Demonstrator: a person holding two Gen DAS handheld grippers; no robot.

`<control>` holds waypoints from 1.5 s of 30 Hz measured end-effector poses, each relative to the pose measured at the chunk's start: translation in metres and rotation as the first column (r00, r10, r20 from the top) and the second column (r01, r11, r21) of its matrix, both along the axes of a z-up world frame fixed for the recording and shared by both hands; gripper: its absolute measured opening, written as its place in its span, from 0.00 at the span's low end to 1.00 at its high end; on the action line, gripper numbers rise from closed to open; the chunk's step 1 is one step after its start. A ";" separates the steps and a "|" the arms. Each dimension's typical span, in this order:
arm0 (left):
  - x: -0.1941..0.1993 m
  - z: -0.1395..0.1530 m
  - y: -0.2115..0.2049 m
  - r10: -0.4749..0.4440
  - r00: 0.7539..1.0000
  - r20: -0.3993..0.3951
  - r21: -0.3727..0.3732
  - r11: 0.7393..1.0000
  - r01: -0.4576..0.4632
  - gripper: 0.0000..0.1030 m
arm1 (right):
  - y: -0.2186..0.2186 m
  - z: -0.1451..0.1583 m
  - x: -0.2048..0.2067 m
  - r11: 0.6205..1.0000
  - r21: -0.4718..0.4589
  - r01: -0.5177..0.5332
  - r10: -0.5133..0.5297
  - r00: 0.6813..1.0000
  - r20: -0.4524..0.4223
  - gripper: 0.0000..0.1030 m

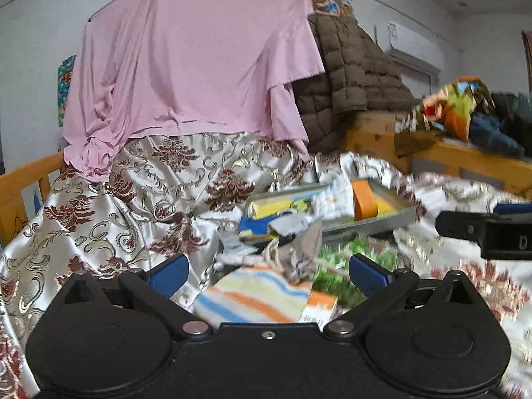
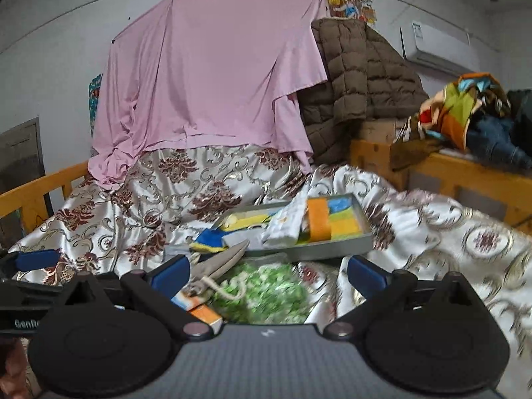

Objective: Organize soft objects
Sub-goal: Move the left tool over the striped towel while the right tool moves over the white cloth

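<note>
Right now, both sets of jaws wide apart, nothing held in either. Left gripper (image 1: 267, 271) low over the bed, right gripper (image 2: 267, 271) just beside it.

Closest, right between the left jaws: a striped towel (image 1: 252, 294), blue, orange and yellow. Looks soft, light and floppy. Likely to sag if picked up by a corner, so better to pinch a thick fold near its middle.

Just past the towel, near the right-hand blue pad (image 1: 367, 271): a small grey pouch (image 1: 299, 252) with a white string. Soft and crumpled, easy to squash. Safer to grab the cloth, not the string.

Between the right jaws: a green speckled cloth (image 2: 266, 292), blurry, flat on the bed. Thin and light by the look of it. Best to nip a raised wrinkle.

A bit further ahead of both jaws: a grey tray (image 2: 332, 249) with orange and yellow sponges (image 2: 319, 222) and a white folded cloth (image 2: 286, 226) draped over them. Squishy things, nothing breakable.

Under it all, a shiny flowered bedspread (image 1: 139, 199), probably slippery, so things may slide.

Far behind, a pink sheet (image 1: 199, 60) hanging, and a brown puffy coat (image 1: 349, 66) next to it.
</note>
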State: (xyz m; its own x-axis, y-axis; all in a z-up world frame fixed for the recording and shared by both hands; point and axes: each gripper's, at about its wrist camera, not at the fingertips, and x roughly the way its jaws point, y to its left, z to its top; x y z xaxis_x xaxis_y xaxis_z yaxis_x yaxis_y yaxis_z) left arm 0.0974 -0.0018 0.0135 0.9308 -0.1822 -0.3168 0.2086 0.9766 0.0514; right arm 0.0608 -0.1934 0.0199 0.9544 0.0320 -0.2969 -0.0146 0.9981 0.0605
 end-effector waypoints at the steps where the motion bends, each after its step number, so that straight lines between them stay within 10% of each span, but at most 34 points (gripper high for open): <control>1: -0.002 -0.003 0.002 -0.006 1.000 -0.008 0.013 1.000 0.006 0.99 | 0.002 -0.003 -0.001 1.000 -0.004 -0.001 0.001 1.000 -0.008 1.00; 45: 0.046 -0.052 0.030 0.028 0.979 -0.203 0.087 0.996 -0.010 0.99 | 0.027 -0.082 0.030 0.992 0.035 -0.123 0.128 0.965 -0.229 1.00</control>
